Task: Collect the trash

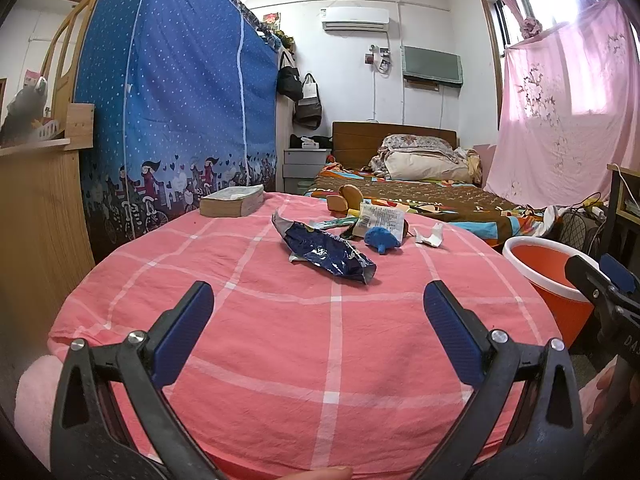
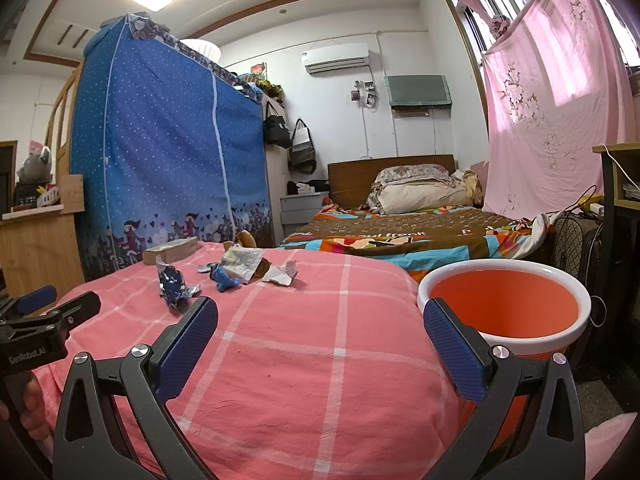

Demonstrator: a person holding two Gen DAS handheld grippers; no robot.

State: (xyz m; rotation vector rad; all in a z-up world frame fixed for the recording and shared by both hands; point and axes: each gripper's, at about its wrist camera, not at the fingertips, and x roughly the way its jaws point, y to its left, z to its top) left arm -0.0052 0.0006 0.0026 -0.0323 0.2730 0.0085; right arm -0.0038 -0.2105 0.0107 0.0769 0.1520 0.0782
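Observation:
A crumpled dark blue foil wrapper (image 1: 326, 250) (image 2: 173, 286) lies on the pink checked cloth (image 1: 280, 340) (image 2: 300, 340). Behind it lie a printed white packet (image 1: 380, 218) (image 2: 242, 260), a blue toy (image 1: 382, 240) (image 2: 224, 278), torn white paper (image 1: 430, 237) (image 2: 282, 274) and a green wrapper (image 1: 334, 223). An orange bucket with a white rim (image 1: 548, 264) (image 2: 504, 312) stands right of the table. My left gripper (image 1: 319, 304) is open and empty, short of the foil wrapper. My right gripper (image 2: 320, 320) is open and empty, beside the bucket.
A thick book (image 1: 232, 202) (image 2: 170, 252) lies at the far left of the table, brown toys (image 1: 344, 198) behind the trash. A blue fabric wardrobe (image 1: 172, 100), a wooden desk (image 1: 36, 208) and a bed (image 1: 420, 192) stand around the table.

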